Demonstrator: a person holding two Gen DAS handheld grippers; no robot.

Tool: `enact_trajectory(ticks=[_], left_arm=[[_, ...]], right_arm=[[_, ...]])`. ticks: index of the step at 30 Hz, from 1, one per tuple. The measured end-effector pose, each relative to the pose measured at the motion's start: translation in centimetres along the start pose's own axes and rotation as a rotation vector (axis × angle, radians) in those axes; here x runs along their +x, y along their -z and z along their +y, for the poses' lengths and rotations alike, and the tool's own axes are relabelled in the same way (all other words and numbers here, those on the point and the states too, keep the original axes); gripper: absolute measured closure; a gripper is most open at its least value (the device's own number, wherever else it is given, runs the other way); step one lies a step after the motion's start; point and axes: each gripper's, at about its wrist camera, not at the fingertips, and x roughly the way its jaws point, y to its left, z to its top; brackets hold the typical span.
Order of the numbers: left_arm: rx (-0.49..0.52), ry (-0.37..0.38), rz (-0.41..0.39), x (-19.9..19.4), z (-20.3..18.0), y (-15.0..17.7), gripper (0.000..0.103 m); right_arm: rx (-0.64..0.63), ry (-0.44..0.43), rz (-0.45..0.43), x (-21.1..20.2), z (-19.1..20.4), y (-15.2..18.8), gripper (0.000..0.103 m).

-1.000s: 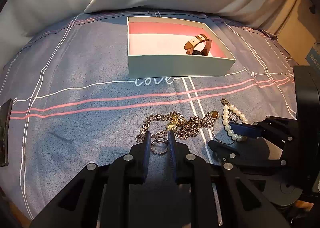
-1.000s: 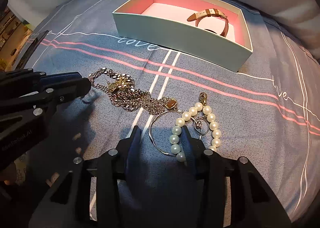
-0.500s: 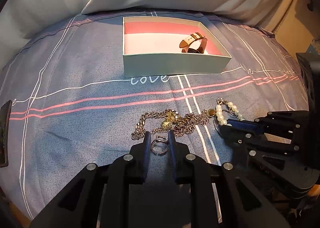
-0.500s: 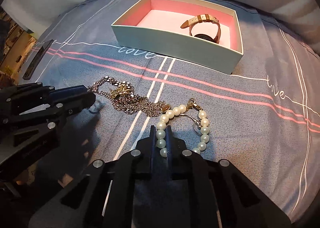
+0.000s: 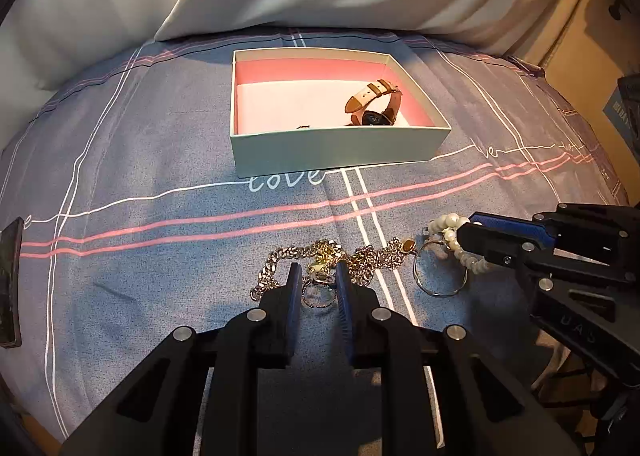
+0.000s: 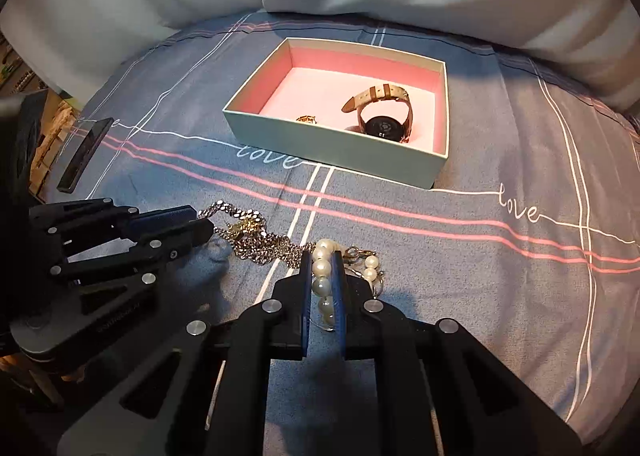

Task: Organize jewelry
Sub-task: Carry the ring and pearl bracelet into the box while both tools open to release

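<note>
two grippers are working a tangle of jewelry on a bedspread, near an open gift box.

left wrist view: the left gripper (image 5: pixel 317 281) is sitting part-spread around a small ring (image 5: pixel 318 293) beside the gold chain (image 5: pixel 356 256); closing could snag the chain. right wrist view: the right gripper (image 6: pixel 322 283) is pinching the pearl bracelet (image 6: pixel 325 280), which is touching the chain and a wire hoop (image 6: pixel 374 283); lifting could drag them along. the box (image 6: pixel 332 144) is holding a watch (image 6: pixel 382 112).
</note>
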Motion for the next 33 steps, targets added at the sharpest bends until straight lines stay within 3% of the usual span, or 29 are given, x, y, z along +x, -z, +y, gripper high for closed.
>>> enact_trajectory(ticks=[7, 16, 19, 23, 33], left_arm=[[-0.009, -0.028, -0.035, -3.9, -0.9, -1.8, 0.086], [-0.002, -0.046, -0.288, -14.0, -3.7, -5.0, 0.086], [-0.001, -0.032, -0.327, -15.9, -4.2, -5.1, 0.086], [0.004, -0.04, -0.346, -16.3, -4.6, -5.4, 0.086], [-0.027, -0.043, -0.323, -13.8, -3.4, -8.4, 0.085]], right_arm=[[0.003, 0.031, -0.055, -3.6, 0.3, -1.3, 0.093], [-0.026, 0.118, -0.278, -13.2, 2.7, -3.7, 0.093], [-0.048, 0.126, -0.332, -15.6, 3.6, -4.0, 0.093], [-0.069, 0.129, -0.342, -16.1, 4.1, -4.5, 0.093], [-0.06, 0.127, -0.312, -12.4, 2.8, -7.9, 0.093]])
